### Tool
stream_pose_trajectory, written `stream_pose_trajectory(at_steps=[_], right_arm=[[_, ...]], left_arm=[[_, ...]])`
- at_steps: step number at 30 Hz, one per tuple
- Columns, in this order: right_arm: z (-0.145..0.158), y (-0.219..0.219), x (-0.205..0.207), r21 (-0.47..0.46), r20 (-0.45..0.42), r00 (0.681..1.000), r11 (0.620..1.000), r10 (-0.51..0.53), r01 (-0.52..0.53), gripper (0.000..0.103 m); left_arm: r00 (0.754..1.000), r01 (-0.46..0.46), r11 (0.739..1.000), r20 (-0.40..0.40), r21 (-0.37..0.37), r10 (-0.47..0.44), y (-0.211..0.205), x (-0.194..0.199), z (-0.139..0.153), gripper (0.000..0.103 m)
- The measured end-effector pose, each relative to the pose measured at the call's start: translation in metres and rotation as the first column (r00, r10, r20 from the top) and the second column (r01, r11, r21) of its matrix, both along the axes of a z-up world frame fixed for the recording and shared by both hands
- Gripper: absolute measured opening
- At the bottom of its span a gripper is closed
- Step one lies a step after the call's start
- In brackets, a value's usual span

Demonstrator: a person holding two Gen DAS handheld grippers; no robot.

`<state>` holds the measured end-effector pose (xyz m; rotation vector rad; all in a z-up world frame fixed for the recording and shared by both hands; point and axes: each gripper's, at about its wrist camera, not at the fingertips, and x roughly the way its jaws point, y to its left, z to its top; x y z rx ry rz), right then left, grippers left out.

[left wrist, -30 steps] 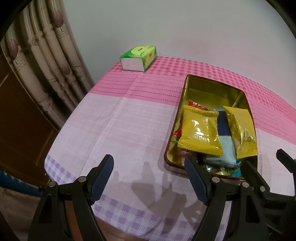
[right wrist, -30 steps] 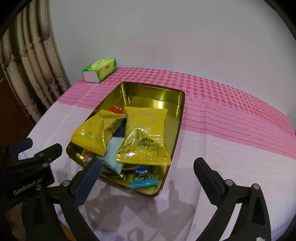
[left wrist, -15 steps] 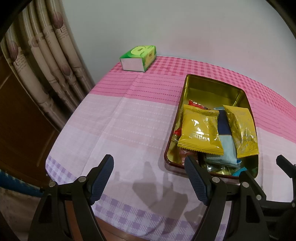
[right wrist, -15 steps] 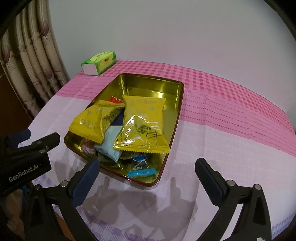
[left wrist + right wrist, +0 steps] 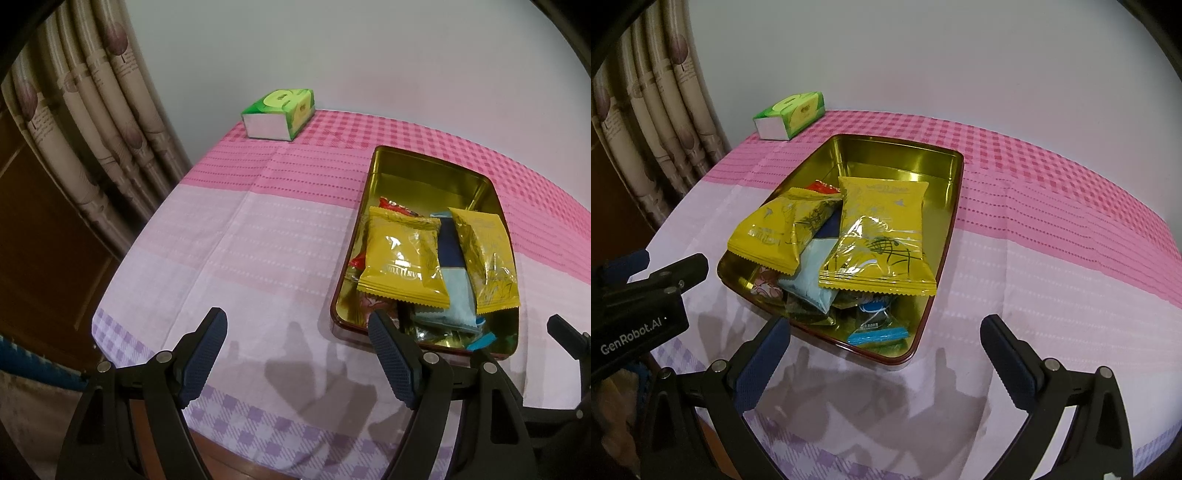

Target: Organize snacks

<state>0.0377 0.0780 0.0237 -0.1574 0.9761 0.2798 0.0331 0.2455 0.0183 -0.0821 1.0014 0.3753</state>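
Gold tin tray (image 5: 951, 192), one, sits on the desk (image 5: 1052, 280) at centre of the right wrist view and at right of the left wrist view (image 5: 373, 206). Snacks fill its near half; the far half is bare metal.

Count, right wrist view:
- Two large yellow packets: left one (image 5: 775, 236), right one (image 5: 879, 240), both lying on top of the pile.
- One pale blue packet (image 5: 809, 284) with a dark blue end, wedged between and under the yellow ones.
- One red wrapper (image 5: 822, 187), only a corner showing behind the left yellow packet.
- One bright blue small wrapper (image 5: 877, 336) at the near rim.
- Several small sweets under the pile; number and kind not readable.

One green tissue box (image 5: 790, 115) at the far left corner of the desk, well apart from the tray.

Left gripper (image 5: 297, 356): fingers spread wide, empty, over the cloth just left of the tray's near corner. Right gripper (image 5: 884, 356): spread wide, empty, hovering at the tray's near rim.

Against the earlier frames: packets lie as they did; the tray appears a little higher in both views, and more of the checked near hem of the cloth shows.

Curtain (image 5: 92, 122) along the left edge.
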Motion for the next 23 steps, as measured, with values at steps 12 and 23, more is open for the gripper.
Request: stream_pose_trajectory(at_steps=[12, 23], right_arm=[[-0.0028, 0.0038, -0.0002, -0.008, -0.008, 1.000, 1.000, 0.008, -0.008, 0.102], [-0.0037, 0.0048, -0.0014, -0.009, -0.012, 1.000, 1.000, 0.011, -0.012, 0.102]], left_arm=[[1.000, 0.002, 1.000, -0.003, 0.002, -0.002, -0.0004, 0.0000, -0.0011, 0.079], [1.000, 0.009, 1.000, -0.003, -0.014, -0.009, 0.0019, 0.0002, -0.0017, 0.079]])
